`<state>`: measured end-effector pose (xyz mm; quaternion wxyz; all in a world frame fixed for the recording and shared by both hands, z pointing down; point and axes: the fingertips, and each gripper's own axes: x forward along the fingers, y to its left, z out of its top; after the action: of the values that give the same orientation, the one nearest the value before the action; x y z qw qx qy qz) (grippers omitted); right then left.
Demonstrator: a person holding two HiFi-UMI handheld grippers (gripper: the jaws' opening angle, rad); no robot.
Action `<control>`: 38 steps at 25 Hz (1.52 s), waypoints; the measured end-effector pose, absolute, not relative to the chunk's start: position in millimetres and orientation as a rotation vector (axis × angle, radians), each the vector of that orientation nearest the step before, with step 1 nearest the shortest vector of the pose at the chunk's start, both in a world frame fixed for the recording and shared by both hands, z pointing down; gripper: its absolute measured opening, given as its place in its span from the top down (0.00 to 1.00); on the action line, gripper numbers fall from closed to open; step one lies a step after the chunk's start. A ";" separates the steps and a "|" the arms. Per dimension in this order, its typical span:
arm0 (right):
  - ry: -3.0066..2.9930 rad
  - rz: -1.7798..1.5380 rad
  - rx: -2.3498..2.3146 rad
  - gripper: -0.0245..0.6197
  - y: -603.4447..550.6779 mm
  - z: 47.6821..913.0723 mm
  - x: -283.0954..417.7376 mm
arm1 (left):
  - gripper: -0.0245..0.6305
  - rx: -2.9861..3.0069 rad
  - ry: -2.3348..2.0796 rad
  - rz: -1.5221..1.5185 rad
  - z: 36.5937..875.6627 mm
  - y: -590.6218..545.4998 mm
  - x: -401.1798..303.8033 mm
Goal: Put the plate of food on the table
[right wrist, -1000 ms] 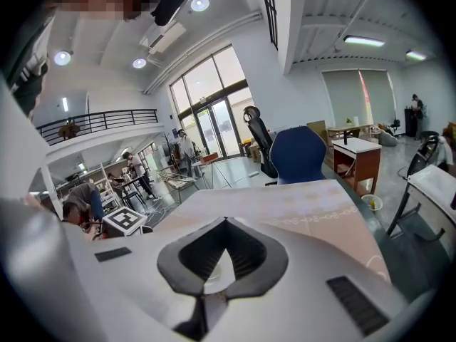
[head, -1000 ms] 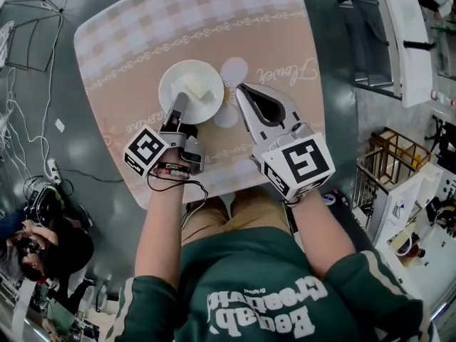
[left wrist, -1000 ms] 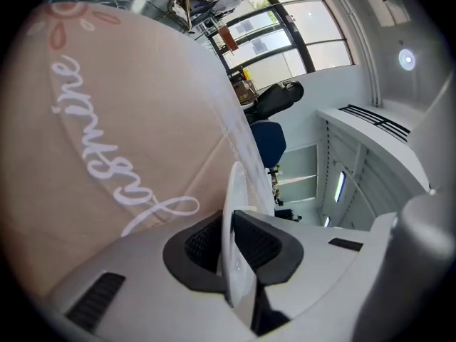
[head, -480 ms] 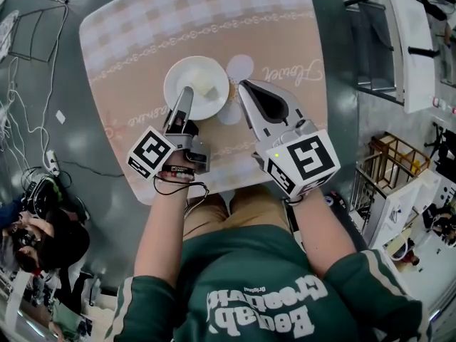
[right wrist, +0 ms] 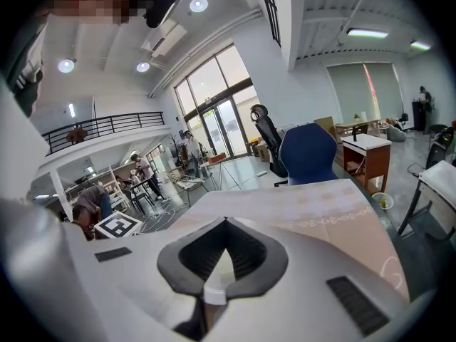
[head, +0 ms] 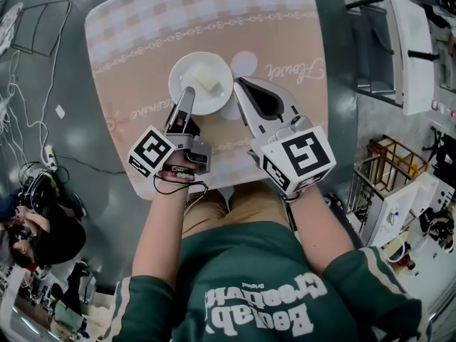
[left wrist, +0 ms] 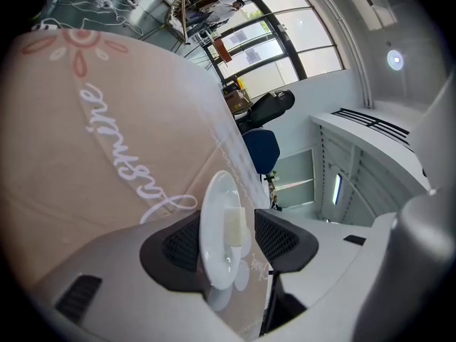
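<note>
Plate (head: 191, 77) sits on table (head: 142, 34) between the left tool's (head: 188, 92) wide jaws (right tool (head: 239, 83) closed), forearms outstretched.

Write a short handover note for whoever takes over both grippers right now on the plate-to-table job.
Left gripper: jaws open, with the white plate's near rim between them, not clamped.
Right gripper: shut and empty, beside the plate on its right.
Things: the plate lies flat on the table, with a pale block of food on it.
Done: the plate of food is on the table.
Left: probably only to draw the left gripper back off the rim without nudging the plate.
</note>
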<state>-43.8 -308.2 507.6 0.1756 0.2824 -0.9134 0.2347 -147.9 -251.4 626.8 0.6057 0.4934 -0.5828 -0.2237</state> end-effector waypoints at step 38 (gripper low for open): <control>-2.665 0.531 0.727 0.94 -280.0 457.6 -27.3 | 0.78 1.294 -1.525 -0.430 567.7 -219.8 -139.5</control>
<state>-27.3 -280.0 457.6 0.1634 0.2549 -0.9347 0.1863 -139.5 -219.8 567.7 0.5208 0.5400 -0.6363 -0.1795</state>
